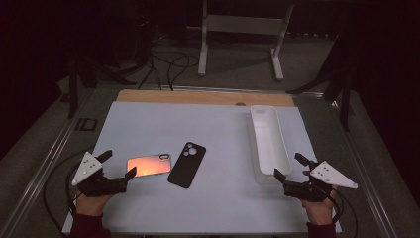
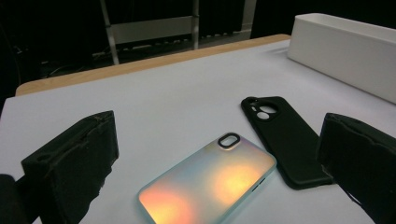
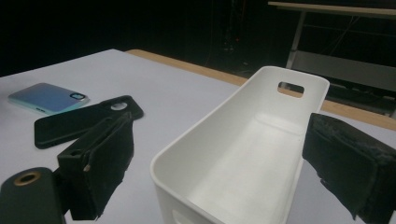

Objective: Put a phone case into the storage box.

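- Fingers (image 2: pixel 74 163) of the left gripper (image 1: pixel 118 170) gape wide, holding nothing, with the iridescent phone case (image 1: pixel 148 165) flat on the table between them; such a thin, slick shell could skid away as they close
- Right gripper (image 1: pixel 288 172), equally wide and empty, straddles the white bin (image 1: pixel 270 141) at its near end; a bump might shove it
- Black case (image 1: pixel 187 164) lies just beside, easily nudged

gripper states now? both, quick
Left gripper: open, holding nothing, jaws either side of the iridescent phone case.
Right gripper: open, holding nothing, jaws at the near end of the white bin.

Dim rm, grey floor (image 1: pixel 237 79), white frame (image 1: pixel 242 25)
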Action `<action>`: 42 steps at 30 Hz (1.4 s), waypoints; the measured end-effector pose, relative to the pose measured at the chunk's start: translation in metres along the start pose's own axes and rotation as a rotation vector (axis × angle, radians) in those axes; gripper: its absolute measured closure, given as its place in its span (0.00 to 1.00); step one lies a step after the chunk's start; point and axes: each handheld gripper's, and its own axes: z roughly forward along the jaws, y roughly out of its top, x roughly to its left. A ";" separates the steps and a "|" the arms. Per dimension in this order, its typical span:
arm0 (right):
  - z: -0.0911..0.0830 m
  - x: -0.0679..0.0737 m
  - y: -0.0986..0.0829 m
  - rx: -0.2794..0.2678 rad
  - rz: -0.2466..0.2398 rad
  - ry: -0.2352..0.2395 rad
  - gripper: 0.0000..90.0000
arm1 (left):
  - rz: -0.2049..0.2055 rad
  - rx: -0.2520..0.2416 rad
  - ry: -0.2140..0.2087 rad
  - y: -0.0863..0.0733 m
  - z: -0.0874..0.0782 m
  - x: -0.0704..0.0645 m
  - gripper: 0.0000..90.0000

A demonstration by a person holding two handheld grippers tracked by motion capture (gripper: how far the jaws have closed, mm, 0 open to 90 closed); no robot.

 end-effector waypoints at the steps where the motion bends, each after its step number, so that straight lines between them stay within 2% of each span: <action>1: 0.000 0.000 0.000 -0.001 0.002 0.000 0.09 | -0.001 0.002 -0.003 0.000 0.000 0.000 0.00; 5: -0.001 0.000 0.001 -0.002 -0.001 0.000 0.09 | 0.007 0.019 -0.005 0.000 0.002 -0.001 0.00; 23: -0.002 -0.002 0.001 0.005 -0.002 -0.006 0.10 | -0.011 0.007 -0.002 0.002 -0.001 0.000 0.00; 30: -0.001 -0.002 0.001 0.007 -0.001 -0.006 0.10 | 0.002 0.014 -0.009 0.004 0.000 -0.003 0.04; 35: 0.000 -0.002 0.000 0.011 0.000 -0.006 0.10 | 0.008 0.023 -0.007 0.006 0.002 -0.006 0.09; 38: 0.000 -0.002 0.000 0.011 0.001 -0.005 0.10 | 0.016 0.024 -0.030 0.007 0.004 -0.008 0.18; 42: -0.001 -0.002 0.000 0.010 0.005 -0.008 0.10 | 0.022 0.031 -0.052 0.007 0.006 -0.010 0.25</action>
